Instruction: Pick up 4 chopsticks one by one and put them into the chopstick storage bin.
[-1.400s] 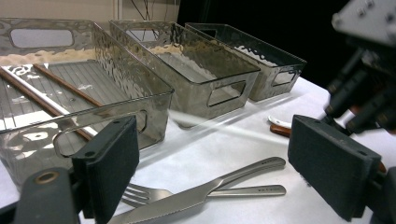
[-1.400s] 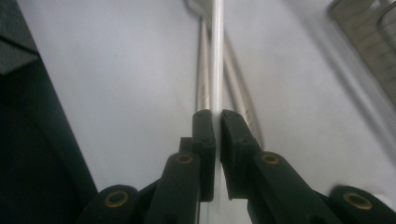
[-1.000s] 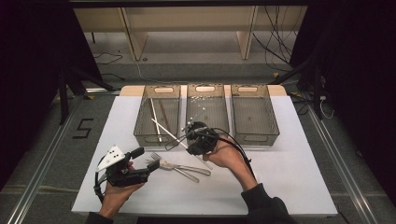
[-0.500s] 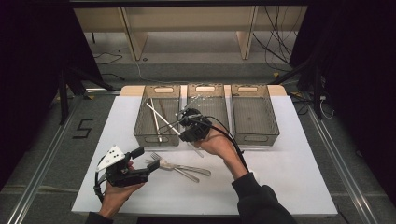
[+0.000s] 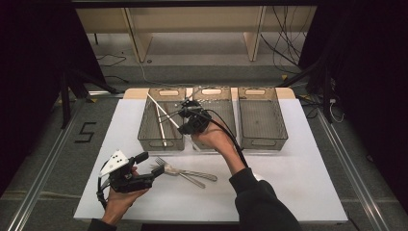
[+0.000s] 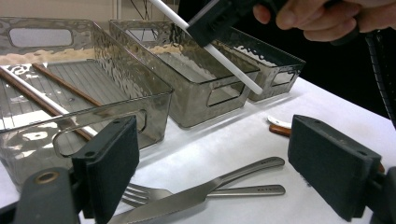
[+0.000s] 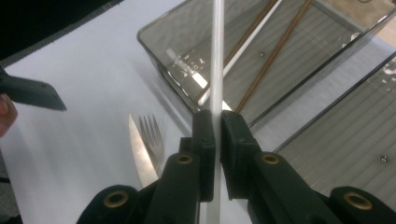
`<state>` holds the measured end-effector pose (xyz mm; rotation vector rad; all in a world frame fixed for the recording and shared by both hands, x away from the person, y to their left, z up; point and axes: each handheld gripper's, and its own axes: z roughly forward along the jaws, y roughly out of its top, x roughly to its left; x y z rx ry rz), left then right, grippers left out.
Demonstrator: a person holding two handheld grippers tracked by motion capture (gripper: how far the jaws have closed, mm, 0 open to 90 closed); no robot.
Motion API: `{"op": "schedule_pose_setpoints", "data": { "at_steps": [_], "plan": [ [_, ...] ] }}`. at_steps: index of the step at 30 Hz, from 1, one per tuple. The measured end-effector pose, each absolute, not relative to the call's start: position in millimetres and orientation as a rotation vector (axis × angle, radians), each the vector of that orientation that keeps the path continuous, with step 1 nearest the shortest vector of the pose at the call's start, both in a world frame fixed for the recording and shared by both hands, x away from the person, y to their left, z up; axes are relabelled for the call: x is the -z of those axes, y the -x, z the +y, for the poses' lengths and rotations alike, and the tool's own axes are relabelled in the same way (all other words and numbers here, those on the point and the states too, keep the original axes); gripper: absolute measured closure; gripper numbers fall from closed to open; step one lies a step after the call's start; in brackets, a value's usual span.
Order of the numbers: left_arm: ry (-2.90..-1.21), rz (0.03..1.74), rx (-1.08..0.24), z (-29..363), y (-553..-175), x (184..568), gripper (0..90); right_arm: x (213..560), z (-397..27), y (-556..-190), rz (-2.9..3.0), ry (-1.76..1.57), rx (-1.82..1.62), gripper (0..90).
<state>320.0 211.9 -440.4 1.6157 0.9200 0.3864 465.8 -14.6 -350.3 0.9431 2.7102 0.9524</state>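
My right gripper [image 5: 183, 118] is shut on a white chopstick [image 5: 161, 107] and holds it slanted above the left clear bin [image 5: 144, 137]. In the right gripper view the chopstick [image 7: 216, 65] runs straight up from the closed pads [image 7: 204, 128], over that bin [image 7: 159, 56]. Brown and white chopsticks [image 7: 273, 51] lie inside the bin. My left gripper [image 5: 151, 166] rests low on the table, open, its pads [image 6: 109, 161] standing either side of a fork [image 5: 166, 166] and a knife [image 5: 190, 177]. The fork [image 6: 154, 193] and knife [image 6: 210, 189] lie crossed on the white tabletop.
Two more clear bins, middle [image 5: 226, 108] and right [image 5: 262, 118], stand in a row beside the left one. A small white and brown item [image 6: 279, 126] lies on the table near the right forearm. The white table [image 5: 308, 183] has free room at the front right.
My right gripper has carried the white chopstick up and away from the table's middle to above the left and middle bins. The left gripper has stayed where it was.
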Motion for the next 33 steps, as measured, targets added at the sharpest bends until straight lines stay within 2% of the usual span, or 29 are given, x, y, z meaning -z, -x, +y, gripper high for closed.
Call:
{"op": "schedule_pose_setpoints", "data": {
  "at_steps": [18, 33],
  "plan": [
    [-1.61, 0.92, -0.385, 212.1, -320.1, 440.3, 16.2, 343.6, -0.3, -489.3, 2.644, -0.999, -1.021, 85.1],
    [-1.613, 0.917, -0.385, 212.7, -320.4, 440.2, 16.2, 351.4, 8.6, -513.3, 2.585, -1.134, -1.085, 85.1]
  ]
}}
